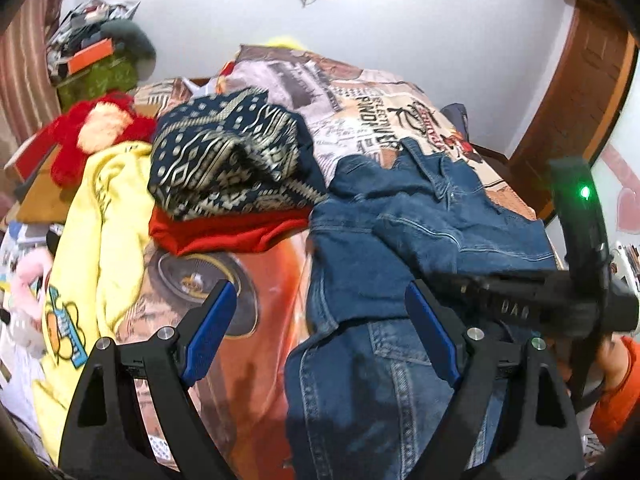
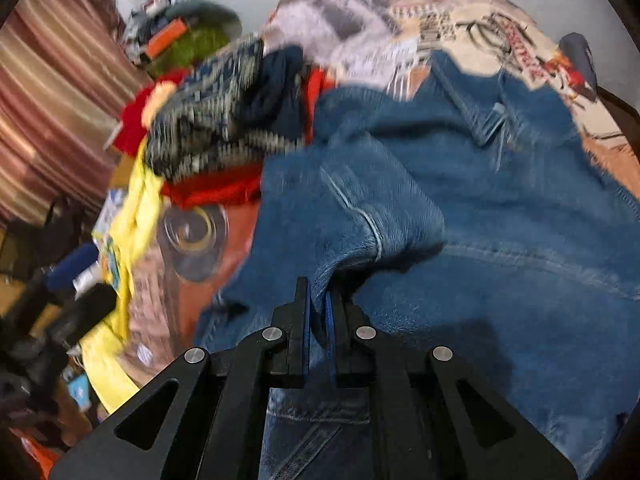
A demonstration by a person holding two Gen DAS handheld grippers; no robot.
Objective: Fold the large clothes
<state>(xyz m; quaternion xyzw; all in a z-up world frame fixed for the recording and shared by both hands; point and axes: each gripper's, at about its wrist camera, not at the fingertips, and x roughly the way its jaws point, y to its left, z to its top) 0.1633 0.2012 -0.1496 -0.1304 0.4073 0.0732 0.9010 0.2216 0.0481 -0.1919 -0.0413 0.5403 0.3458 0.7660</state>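
A pair of blue jeans (image 1: 384, 264) lies partly folded on the printed bedspread (image 1: 360, 96), right of centre in the left wrist view. My left gripper (image 1: 320, 316) is open and empty, hovering over the bed at the jeans' left edge. My right gripper (image 2: 318, 300) is shut on a fold of the jeans (image 2: 460, 208), pinching the denim between its blue pads. The right gripper's black body (image 1: 540, 300) shows across the jeans in the left wrist view. The right wrist view is motion blurred.
A stack of folded clothes, navy patterned (image 1: 228, 156) on red (image 1: 224, 232), lies on the bed left of the jeans. A yellow garment (image 1: 100, 232) hangs at the bed's left side. A red plush toy (image 1: 96, 128) and clutter sit beyond. A wooden door (image 1: 576, 92) stands at right.
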